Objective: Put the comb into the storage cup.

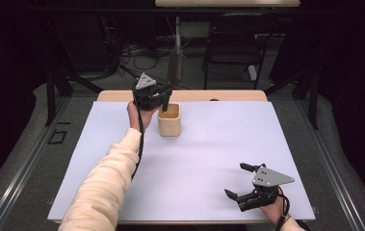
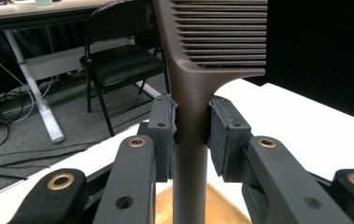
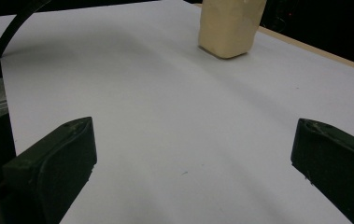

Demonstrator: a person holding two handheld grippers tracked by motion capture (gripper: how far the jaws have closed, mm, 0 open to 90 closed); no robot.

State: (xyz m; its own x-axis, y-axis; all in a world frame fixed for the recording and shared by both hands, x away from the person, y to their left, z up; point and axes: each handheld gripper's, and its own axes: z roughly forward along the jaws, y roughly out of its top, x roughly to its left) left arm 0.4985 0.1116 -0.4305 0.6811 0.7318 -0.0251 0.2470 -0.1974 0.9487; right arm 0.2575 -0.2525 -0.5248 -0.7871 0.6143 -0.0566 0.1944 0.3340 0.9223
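I am holding a brown comb (image 2: 198, 70) in my left gripper (image 2: 191, 128), both pads clamped on its handle just below the point where the toothed head flares out, and I am keeping it upright over the wooden cup (image 1: 169, 120) that stands near the far edge of the white table (image 1: 209, 159). The handle is running straight down between my jaws toward the cup's amber inside, though I cannot tell from the left gripper view whether its lower end is already touching the bottom. The comb is looking like hard moulded plastic to me: light, stiff, and smooth enough to slide or swivel in a loose pinch. The thick round handle is the right place to be gripping it, since the thin teeth would likely flex or snap under pressure and would give my pads nothing flat to bear on. I am judging that a grip high on the handle is also leaving plenty of length free to drop into the cup. My right gripper (image 1: 248, 193) is resting low over the near right part of the table, jaws wide apart with nothing between them, well apart from the cup.
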